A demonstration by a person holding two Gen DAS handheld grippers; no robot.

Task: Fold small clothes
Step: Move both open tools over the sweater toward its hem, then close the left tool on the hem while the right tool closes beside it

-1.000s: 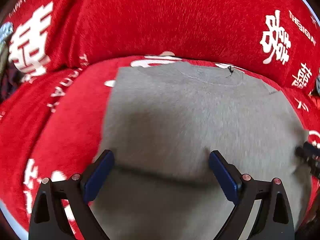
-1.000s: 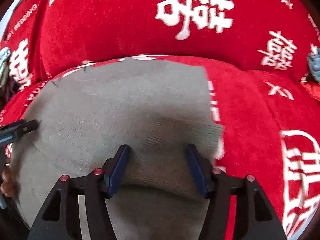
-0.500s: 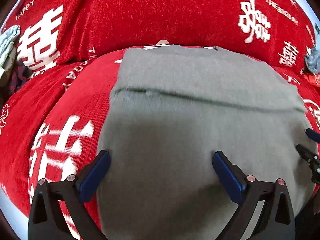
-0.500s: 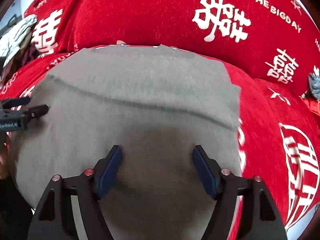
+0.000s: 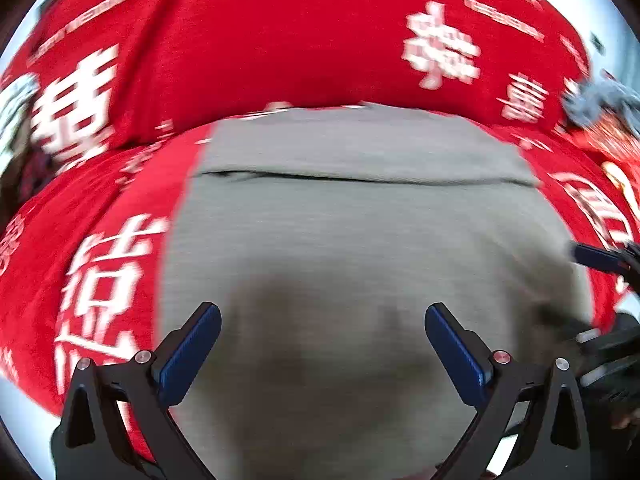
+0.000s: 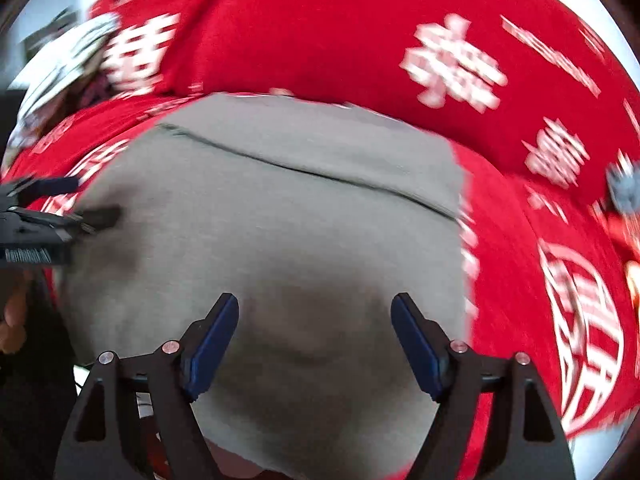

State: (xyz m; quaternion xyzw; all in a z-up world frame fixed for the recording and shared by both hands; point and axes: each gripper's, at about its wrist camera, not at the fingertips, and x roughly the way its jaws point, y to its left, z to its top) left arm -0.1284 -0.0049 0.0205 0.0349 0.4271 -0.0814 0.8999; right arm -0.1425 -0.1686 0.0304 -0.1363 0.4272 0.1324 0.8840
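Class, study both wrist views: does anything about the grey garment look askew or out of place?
Nothing stands out. The grey garment lies flat on the red cover, one fold edge running straight across it.

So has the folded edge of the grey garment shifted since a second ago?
Yes. In the left wrist view the grey garment now shows a fold edge lying short of the red cushion back; earlier none showed.

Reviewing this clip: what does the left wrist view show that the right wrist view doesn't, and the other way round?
Only the left wrist view: the left gripper from behind, jaws wide with nothing between them, and the right gripper's fingers entering at the right edge.

Only the right wrist view: the right gripper from behind, also holding nothing, and a hand at the left edge.

Both: the grey garment, folded over with its edge lying across it, on the red cover with white characters.
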